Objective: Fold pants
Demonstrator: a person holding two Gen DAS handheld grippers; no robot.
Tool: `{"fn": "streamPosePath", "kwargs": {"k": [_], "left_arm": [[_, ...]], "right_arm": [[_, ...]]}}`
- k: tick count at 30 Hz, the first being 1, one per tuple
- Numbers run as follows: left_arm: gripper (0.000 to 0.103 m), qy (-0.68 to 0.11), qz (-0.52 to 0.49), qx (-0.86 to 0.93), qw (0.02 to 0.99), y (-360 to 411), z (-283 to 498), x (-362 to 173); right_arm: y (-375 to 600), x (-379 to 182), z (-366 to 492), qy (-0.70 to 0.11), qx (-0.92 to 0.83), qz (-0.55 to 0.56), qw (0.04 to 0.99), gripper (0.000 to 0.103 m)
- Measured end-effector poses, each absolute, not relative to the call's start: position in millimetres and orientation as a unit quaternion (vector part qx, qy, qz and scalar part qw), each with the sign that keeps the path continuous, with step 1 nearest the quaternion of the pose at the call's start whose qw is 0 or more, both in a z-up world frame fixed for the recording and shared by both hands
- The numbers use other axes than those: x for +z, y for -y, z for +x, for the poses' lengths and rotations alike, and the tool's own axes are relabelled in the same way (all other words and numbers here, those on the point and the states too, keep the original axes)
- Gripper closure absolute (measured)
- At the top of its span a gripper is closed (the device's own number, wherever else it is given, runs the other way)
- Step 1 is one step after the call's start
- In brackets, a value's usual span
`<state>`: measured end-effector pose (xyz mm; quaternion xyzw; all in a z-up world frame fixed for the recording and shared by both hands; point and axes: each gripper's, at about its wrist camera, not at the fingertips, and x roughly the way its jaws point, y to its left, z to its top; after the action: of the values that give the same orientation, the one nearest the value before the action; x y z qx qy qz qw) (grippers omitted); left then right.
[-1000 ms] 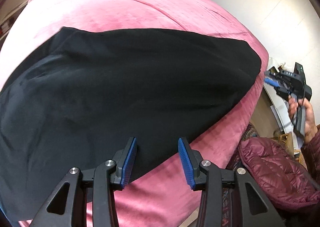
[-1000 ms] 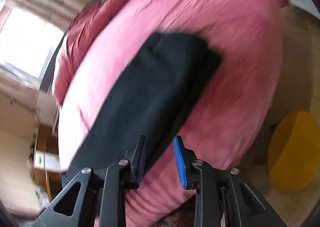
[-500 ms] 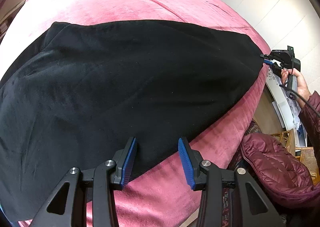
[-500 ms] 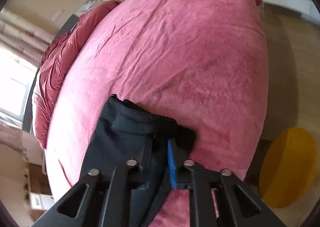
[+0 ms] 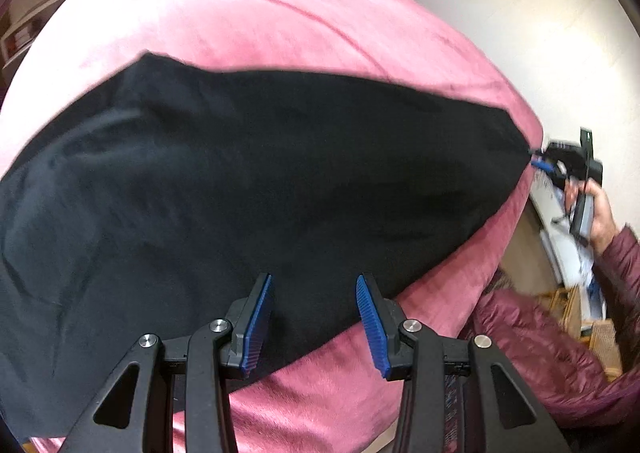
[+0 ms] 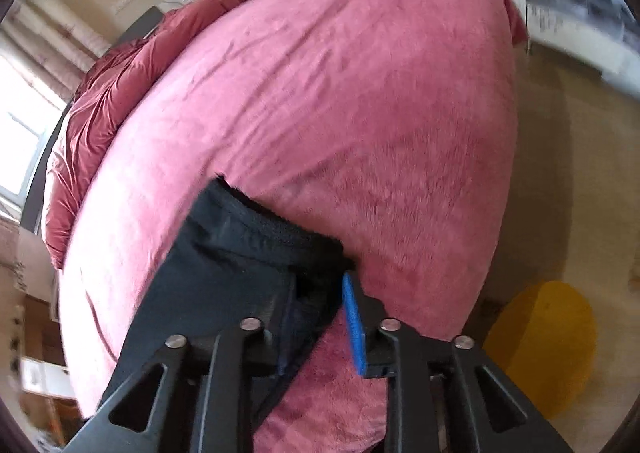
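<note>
Bed [image 5: 280,25]: pink plush cover, fills most of both wrist views; a rumpled darker red duvet [image 6: 100,105] is heaped at its far end.

Black pants [image 5: 240,189]: spread flat across the near half of the bed, running from the lower left of the left wrist view to a pulled point at the right edge of the mattress. The near hem passes directly under the left gripper's fingers. In the right wrist view the same garment [image 6: 224,273] shows a ribbed, bunched end lying between the right gripper's fingers.

Puffy maroon jacket [image 5: 532,337]: beside the bed, lower right of the left wrist view.

Yellow round object [image 6: 544,345]: on the floor right of the bed; kind unclear.

Left gripper [image 5: 314,323]: held over the near edge of the pants, pointing steeply down; blue-padded fingers stand apart, released, nothing pinched between them.

Right gripper [image 6: 320,329]: tilted down at the right end of the pants; jaws opening, the bunched black cloth sits between them, covering the left finger and lying against the blue pad. From the left wrist view it appears [image 5: 538,159] at the garment's tip, the cloth drawn taut towards it.

Person's hand [image 5: 596,213]: wraps the right gripper's handle, maroon sleeve [image 5: 624,253] behind it.
</note>
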<state>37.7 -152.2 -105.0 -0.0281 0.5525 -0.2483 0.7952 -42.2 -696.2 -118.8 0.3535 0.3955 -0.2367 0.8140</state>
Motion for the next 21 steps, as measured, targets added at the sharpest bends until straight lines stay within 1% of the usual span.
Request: {"fn": "streamPosePath", "kwargs": {"k": [2,4,5,8,11,14,17,21], "left_arm": [[0.059,-0.541,-0.033,-0.24,0.805,144.5,43.1,-96.7],[0.059,-0.531,-0.038,-0.231,0.815,136.2,49.4,-90.6],[0.059,-0.527,-0.042,-0.227,0.818,132.2,52.5,-88.7],[0.059,-0.52,-0.051,-0.201,0.829,117.7,63.7,-86.4],[0.059,-0.52,-0.068,-0.173,0.834,101.5,69.8,-88.1],[0.059,-0.522,-0.089,-0.15,0.835,82.1,72.6,-91.5],[0.059,-0.516,-0.09,-0.132,0.842,65.3,70.6,-92.0],[0.059,-0.513,-0.086,-0.117,0.846,40.4,63.8,-95.5]], "right_arm": [[684.4,-99.2,-36.4,-0.393,-0.228,0.319,0.831,0.071],[666.1,-86.3,-25.1,-0.397,-0.202,0.299,0.844,0.065],[653.6,-80.5,-17.2,-0.403,-0.18,0.286,0.851,0.064],[599.1,-68.2,17.0,-0.421,-0.084,0.237,0.871,0.064],[526.0,-67.0,55.6,-0.453,0.028,0.184,0.872,0.064],[439.2,-69.0,85.7,-0.477,0.142,0.134,0.857,0.064],[351.6,-72.1,112.1,-0.487,0.255,0.118,0.827,0.064],[265.7,-78.0,141.9,-0.5,0.323,0.083,0.799,0.064]]}}
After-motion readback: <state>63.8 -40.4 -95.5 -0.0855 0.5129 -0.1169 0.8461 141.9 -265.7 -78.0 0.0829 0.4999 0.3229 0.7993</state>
